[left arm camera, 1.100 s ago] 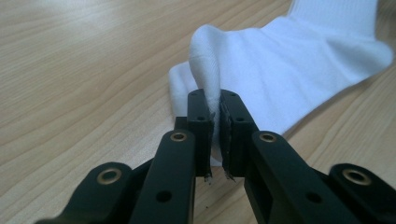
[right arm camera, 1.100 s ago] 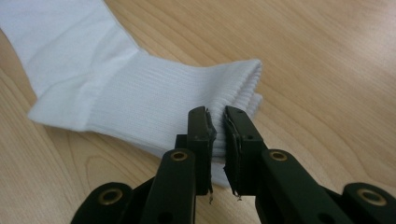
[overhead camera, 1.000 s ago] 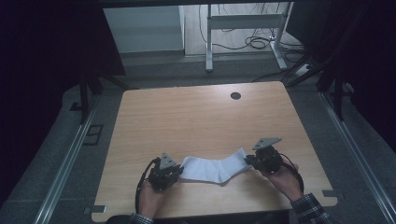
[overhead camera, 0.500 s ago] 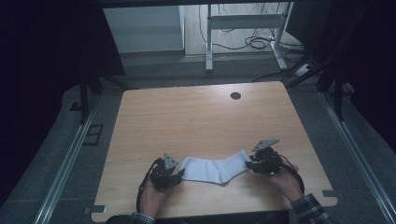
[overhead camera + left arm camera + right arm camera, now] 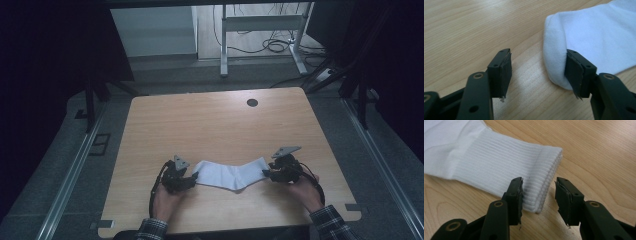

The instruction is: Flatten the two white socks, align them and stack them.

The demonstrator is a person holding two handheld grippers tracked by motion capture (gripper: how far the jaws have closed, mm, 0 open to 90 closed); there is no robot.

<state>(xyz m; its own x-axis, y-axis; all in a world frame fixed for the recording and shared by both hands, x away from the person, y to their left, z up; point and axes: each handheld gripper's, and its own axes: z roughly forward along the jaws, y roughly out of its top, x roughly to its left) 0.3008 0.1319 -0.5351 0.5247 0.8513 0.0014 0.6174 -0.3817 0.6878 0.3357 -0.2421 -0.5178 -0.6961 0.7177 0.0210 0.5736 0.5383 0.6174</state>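
A white sock (image 5: 230, 174) lies flat near the front edge of the wooden table (image 5: 215, 125). My left gripper (image 5: 194, 176) is at its toe end and my right gripper (image 5: 265, 173) at its ribbed cuff end. In the left gripper view the left gripper (image 5: 539, 70) has just been opening. The sock's toe (image 5: 554, 62) rests against the right-hand jaw, and bare wood shows between the jaws. In the right gripper view the right gripper (image 5: 540, 197) has also just been opening. The corner of the cuff (image 5: 536, 195) lies loose between its jaws.
A round cable hole (image 5: 252, 102) sits near the table's far edge. Bare wood stretches from the sock to that edge. Beyond the table stand the white legs of another desk (image 5: 225, 45), with cables on the floor (image 5: 272, 46). Metal rails run along both sides.
Both grippers' jaws have opened and let go of the sock's ends. The sock now lies slack on the table. The left gripper has drawn back a little from the toe.
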